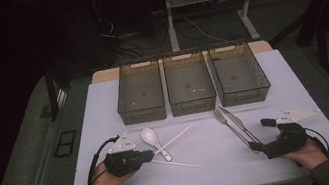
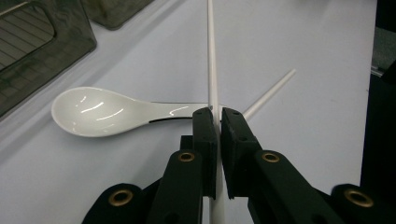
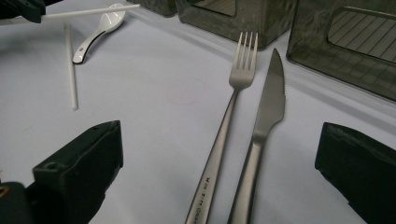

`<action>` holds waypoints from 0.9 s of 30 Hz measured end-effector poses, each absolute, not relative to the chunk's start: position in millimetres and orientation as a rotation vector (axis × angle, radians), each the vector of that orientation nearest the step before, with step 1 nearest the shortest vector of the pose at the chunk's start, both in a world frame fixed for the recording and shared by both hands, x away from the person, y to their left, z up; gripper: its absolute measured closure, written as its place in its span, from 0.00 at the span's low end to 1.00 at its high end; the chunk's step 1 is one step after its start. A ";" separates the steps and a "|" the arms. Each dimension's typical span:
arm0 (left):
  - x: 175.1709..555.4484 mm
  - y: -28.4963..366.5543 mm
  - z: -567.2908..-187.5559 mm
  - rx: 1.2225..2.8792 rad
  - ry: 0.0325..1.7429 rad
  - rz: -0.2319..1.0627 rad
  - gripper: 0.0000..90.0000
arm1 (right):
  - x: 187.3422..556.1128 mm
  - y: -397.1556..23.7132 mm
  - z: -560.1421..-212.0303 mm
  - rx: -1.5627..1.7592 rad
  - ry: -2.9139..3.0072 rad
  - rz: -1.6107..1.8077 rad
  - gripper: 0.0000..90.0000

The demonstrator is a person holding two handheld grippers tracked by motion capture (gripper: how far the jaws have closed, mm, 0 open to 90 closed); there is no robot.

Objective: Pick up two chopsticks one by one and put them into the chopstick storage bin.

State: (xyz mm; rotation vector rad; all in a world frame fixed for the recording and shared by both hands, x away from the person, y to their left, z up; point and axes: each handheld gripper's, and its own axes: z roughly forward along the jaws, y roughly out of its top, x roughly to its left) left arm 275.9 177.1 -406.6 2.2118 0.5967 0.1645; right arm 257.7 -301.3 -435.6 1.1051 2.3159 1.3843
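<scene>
Two hand-held grippers over cutlery on a white table.
Left gripper (image 2: pixel 218 116) pinches a thin white plastic chopstick (image 2: pixel 211 56) beside a white ceramic spoon (image 2: pixel 100 112), near left; right gripper (image 3: pixel 219 158) spread around a steel fork (image 3: pixel 229 116) and knife (image 3: pixel 266 116).

3 bins (image 1: pixel 190 88) sit side by side at the table's (image 1: pixel 116 181) far edge. Before them – spoon (image 1: pixel 149 136) left w/ two chopsticks (image 1: pixel 176 137) crossing just beside it; fork (image 1: pixel 224 121) & knife (image 1: pixel 231 117) lie side by side on the right.
</scene>
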 end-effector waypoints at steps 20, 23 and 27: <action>297.8 179.5 -386.0 2.145 0.652 0.211 0.93 | 259.7 -297.0 -435.2 1.093 2.322 1.390 0.01; 301.5 181.1 -382.0 2.132 0.664 0.221 0.93 | 259.5 -297.0 -435.1 1.094 2.322 1.390 0.01; 308.4 183.0 -377.7 2.113 0.671 0.237 0.93 | 259.7 -297.2 -435.1 1.095 2.320 1.391 0.01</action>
